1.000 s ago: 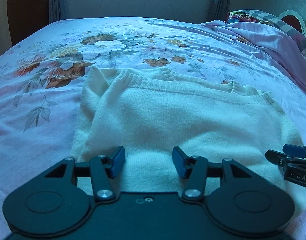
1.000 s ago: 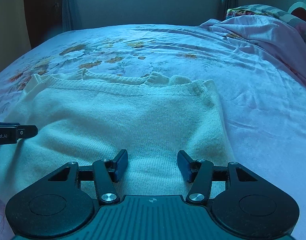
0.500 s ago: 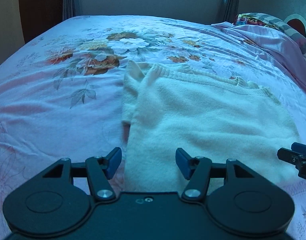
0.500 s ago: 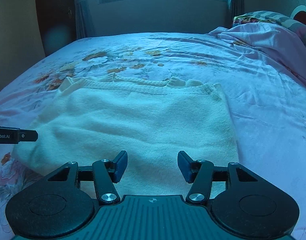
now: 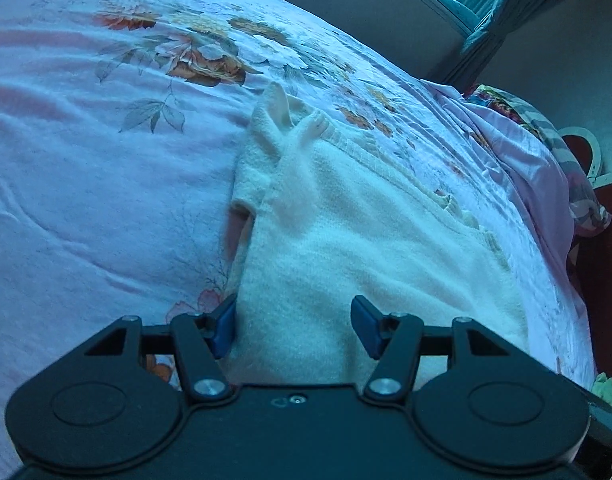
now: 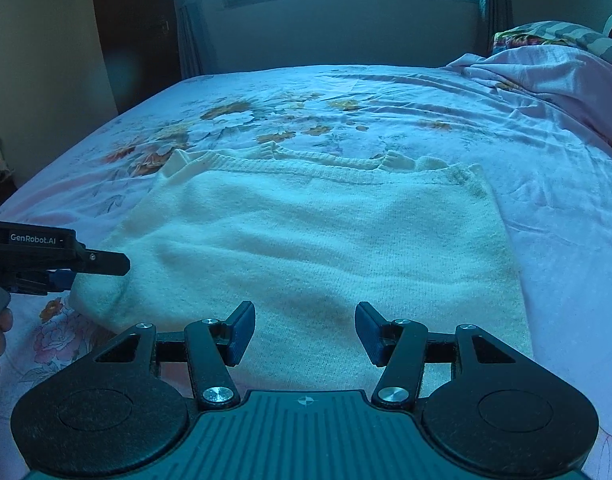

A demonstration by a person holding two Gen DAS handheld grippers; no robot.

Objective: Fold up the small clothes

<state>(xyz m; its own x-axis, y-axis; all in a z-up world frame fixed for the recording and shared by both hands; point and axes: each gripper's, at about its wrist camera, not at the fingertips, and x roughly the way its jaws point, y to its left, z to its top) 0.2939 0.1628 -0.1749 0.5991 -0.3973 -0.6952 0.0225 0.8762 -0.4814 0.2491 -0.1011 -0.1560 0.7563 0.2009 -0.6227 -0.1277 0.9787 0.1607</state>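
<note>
Both tools spread: left tool (image 5: pixel 293 330) & right tool (image 6: pixel 305 333) over folded sweater (image 6: pixel 314 240) on bed (image 6: pixel 546 184).

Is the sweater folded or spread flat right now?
Folded: the sweater lies as a layered rectangle, with a second knit edge showing beneath its far edge.

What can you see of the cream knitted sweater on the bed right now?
The cream knitted sweater lies folded into a rough rectangle, flat on the floral pink bedsheet. It looks fuzzy, with ribbed edging along its far edge and faint brownish marks. Layers bunch at its left side. The open left gripper straddles its near-left corner; the open right gripper hovers at its near edge.
</note>
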